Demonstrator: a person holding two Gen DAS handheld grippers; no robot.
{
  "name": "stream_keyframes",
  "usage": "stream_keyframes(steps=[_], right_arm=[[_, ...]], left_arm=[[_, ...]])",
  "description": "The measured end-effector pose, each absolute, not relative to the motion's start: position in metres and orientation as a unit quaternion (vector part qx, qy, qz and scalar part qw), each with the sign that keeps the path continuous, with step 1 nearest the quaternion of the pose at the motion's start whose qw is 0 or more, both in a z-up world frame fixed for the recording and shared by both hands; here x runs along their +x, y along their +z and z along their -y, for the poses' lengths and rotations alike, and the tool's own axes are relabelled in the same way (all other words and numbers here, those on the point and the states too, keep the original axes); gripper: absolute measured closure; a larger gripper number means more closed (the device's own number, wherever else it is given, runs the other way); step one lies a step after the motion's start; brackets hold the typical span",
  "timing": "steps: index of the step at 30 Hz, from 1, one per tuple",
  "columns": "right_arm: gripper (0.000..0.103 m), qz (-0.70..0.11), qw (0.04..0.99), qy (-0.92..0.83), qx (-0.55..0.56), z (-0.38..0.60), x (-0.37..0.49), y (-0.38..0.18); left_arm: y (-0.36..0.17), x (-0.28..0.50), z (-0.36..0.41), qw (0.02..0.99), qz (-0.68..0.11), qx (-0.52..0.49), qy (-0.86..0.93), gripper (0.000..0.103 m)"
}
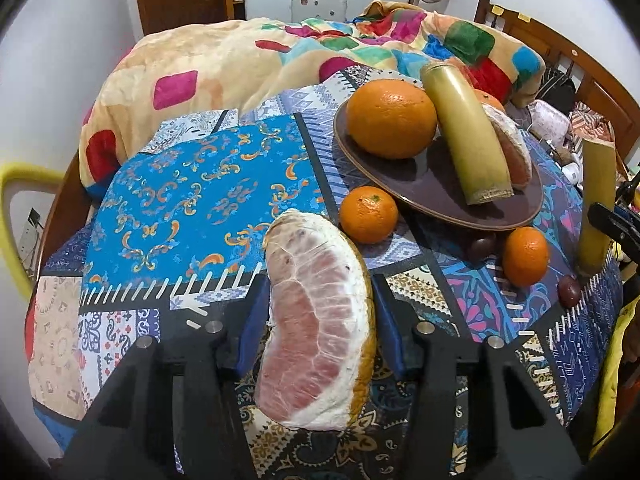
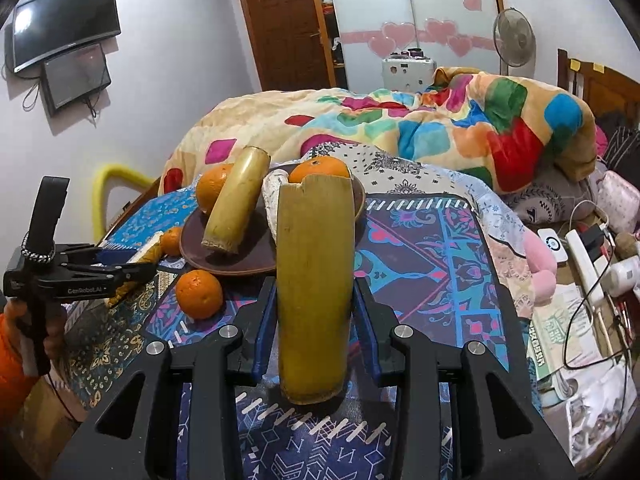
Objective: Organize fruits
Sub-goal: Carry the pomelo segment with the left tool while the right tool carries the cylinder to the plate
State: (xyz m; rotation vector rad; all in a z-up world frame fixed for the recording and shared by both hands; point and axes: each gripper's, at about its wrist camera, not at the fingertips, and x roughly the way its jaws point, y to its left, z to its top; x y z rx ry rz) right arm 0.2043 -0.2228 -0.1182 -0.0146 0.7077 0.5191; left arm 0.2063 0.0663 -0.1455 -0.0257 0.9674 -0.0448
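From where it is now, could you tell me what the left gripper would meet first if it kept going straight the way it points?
Probably the small orange beyond the pomelo wedge that the left gripper holds, though depth is unclear.

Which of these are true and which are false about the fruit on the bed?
1. The left gripper has a pomelo wedge between its jaws. True.
2. The brown plate is empty. False: a big orange and a sugarcane piece lie on it.
3. The right gripper holds a small orange. False: it holds an upright sugarcane stick.
4. A small orange sits on the cloth beside the plate. True.
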Motion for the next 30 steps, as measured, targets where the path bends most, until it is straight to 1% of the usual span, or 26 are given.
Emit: stream_keyframes(steps=[4,11,19,30], right_arm=[[0.070,-0.337,0.908,0.247,-0.012,0.224,0.207,-0.114],[0.070,-0.321,0.915,0.243,-0.005,0.226,0.216,-0.102],[0.070,-0.297,0.923,0.244,-0.006,0.218,0.225,-0.084],[0.070,-0.301,0.920,0.248,-0.028,0.189,0.259,-0.085]], left_arm=[[-0.136,0.198,-0.063,0.893,-0.449,-0.010,-0.023,0.053],[-0.100,0.190,-0.055,0.915,-0.402,-0.014,-0.036,0.053],[-0.068,0.203,-0.035,0.933,-0.357,-0.002,-0.048,0.053],[-0.068,0.250,-0.009,0.938,-0.341,0.006,-0.058,0.053]])
